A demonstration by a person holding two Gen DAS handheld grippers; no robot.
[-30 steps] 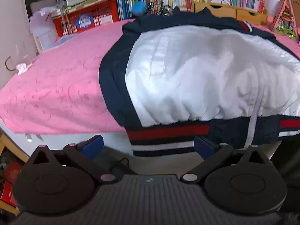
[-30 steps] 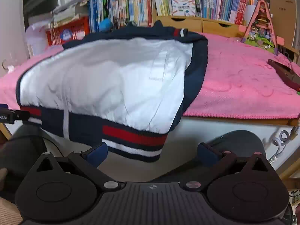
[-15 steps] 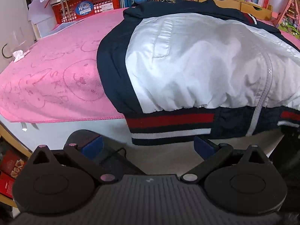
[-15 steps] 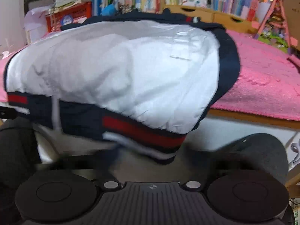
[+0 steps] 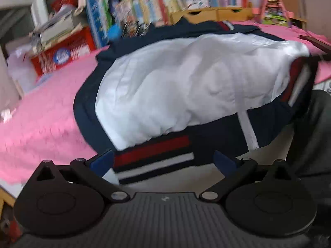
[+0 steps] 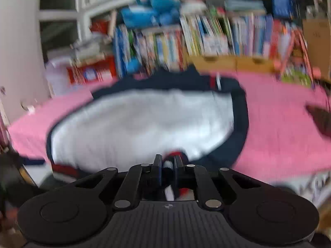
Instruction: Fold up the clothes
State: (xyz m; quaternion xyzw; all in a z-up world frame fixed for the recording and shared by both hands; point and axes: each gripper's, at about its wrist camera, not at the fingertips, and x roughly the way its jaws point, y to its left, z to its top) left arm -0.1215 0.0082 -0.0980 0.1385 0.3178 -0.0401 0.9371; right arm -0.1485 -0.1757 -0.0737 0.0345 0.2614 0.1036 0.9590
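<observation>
A navy jacket (image 5: 186, 86) with a white lining and a red, white and navy striped hem lies spread on the pink blanket (image 5: 45, 119). My left gripper (image 5: 163, 161) is open, its blue pads (image 5: 102, 160) either side of the striped hem band (image 5: 153, 157) at the near edge. In the right wrist view the same jacket (image 6: 144, 124) lies ahead, blurred. My right gripper (image 6: 167, 163) is shut on the striped hem (image 6: 169, 192), which bunches between its fingers. In the left wrist view the hem's right end (image 5: 298, 78) is lifted.
Behind the bed stand a shelf of books (image 5: 149, 10), a red crate (image 5: 62, 55) at the left and wooden drawers (image 6: 233, 62). A colourful toy house (image 5: 273, 6) sits at the back right. A dark object (image 6: 320, 117) lies on the blanket's right edge.
My right gripper went from open to shut on the jacket's hem and lifted it up and forward. My left gripper moved in until the hem sits between its open fingers.
</observation>
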